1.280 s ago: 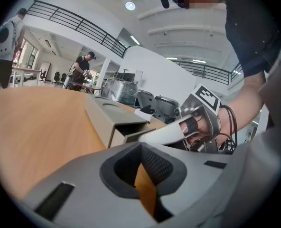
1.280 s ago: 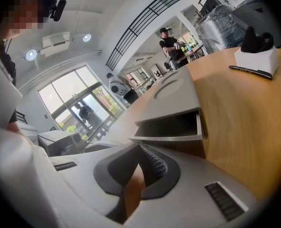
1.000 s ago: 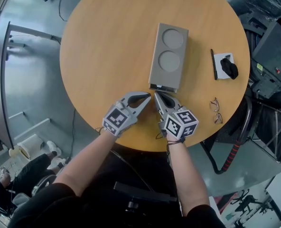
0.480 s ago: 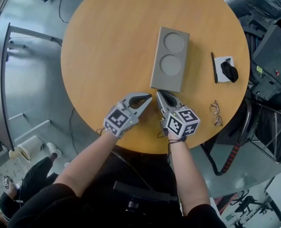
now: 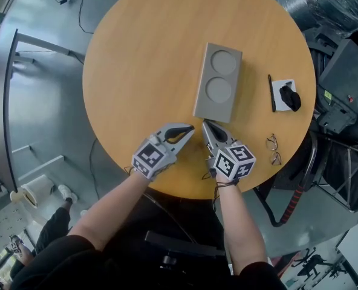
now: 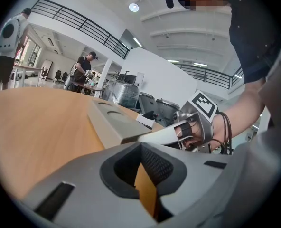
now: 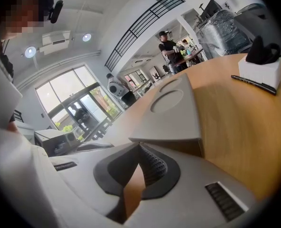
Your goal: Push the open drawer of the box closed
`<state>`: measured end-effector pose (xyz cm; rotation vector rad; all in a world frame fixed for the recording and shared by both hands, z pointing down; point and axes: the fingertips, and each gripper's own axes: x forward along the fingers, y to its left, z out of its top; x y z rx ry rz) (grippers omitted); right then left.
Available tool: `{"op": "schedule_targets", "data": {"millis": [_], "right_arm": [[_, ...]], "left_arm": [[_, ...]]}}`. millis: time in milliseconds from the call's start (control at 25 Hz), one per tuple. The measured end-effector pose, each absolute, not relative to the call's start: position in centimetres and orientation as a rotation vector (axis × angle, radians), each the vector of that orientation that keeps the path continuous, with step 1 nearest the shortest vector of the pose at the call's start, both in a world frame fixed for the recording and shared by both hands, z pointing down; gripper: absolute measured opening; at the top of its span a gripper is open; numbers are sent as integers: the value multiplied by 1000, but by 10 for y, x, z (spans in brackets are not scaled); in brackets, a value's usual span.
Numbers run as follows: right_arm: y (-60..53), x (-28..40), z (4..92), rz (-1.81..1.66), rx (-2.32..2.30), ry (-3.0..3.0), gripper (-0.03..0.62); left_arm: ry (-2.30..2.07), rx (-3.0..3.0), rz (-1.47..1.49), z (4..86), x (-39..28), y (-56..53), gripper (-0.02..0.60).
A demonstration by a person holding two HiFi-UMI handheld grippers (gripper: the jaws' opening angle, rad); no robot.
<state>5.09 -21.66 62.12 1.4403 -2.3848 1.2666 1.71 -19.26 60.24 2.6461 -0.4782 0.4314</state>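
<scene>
A grey box (image 5: pixel 218 83) with two round recesses on top lies on the round wooden table (image 5: pixel 143 59). Its near end looks flush, with no drawer standing out. My left gripper (image 5: pixel 190 128) is shut and empty, its tip pointing right, a little short of the box's near left corner. The right gripper (image 5: pixel 205 124) is also shut and empty, with its tip just short of the box's near end. In the left gripper view the box (image 6: pixel 113 121) lies ahead, with the right gripper (image 6: pixel 152 136) beside it. In the right gripper view the box's near end (image 7: pixel 178 139) is close in front.
A black pen (image 5: pixel 271 93) and a white holder with a black object (image 5: pixel 286 95) sit right of the box. Glasses (image 5: pixel 274 148) lie near the table's right edge. The table edge runs just behind both grippers. People stand far off in the hall.
A dark gap at the box's near end, seen a second ago, is gone and the end looks flush. Both grippers sit slightly nearer me than before.
</scene>
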Motion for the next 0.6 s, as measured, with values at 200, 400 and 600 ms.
{"op": "schedule_targets", "data": {"millis": [200, 400, 600], "right_arm": [[-208, 61, 558, 1100, 1441, -2502, 8], [-199, 63, 460, 866, 1420, -2660, 8], [-164, 54, 371, 658, 1331, -2804, 8]], "left_arm": [[-479, 2687, 368, 552, 19, -186, 31], [-440, 2780, 288, 474, 21, -179, 31], [-439, 2841, 246, 403, 17, -156, 31]]}}
